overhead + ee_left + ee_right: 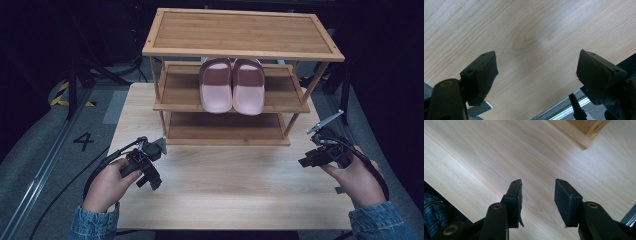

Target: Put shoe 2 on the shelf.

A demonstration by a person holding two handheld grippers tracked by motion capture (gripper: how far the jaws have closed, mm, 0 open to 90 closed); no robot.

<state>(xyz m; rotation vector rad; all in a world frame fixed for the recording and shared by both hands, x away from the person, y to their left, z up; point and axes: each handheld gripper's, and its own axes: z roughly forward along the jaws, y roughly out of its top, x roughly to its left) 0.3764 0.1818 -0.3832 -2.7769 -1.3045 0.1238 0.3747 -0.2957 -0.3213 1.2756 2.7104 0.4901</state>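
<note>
A pair of pink slippers sits side by side on the middle shelf of a three-tier wooden rack at the back of the table. My left gripper hovers over the front left of the light wooden table, held in a hand. In the left gripper view its jaws stand wide apart over bare wood. My right gripper is at the table's right side, clear of the rack. Its jaws are apart with nothing between them.
The rack's bottom front corner shows at the top of the right gripper view. Denim sleeves come in from the bottom. Dark floor with rails and a painted number 4 lies to the left of the table.
</note>
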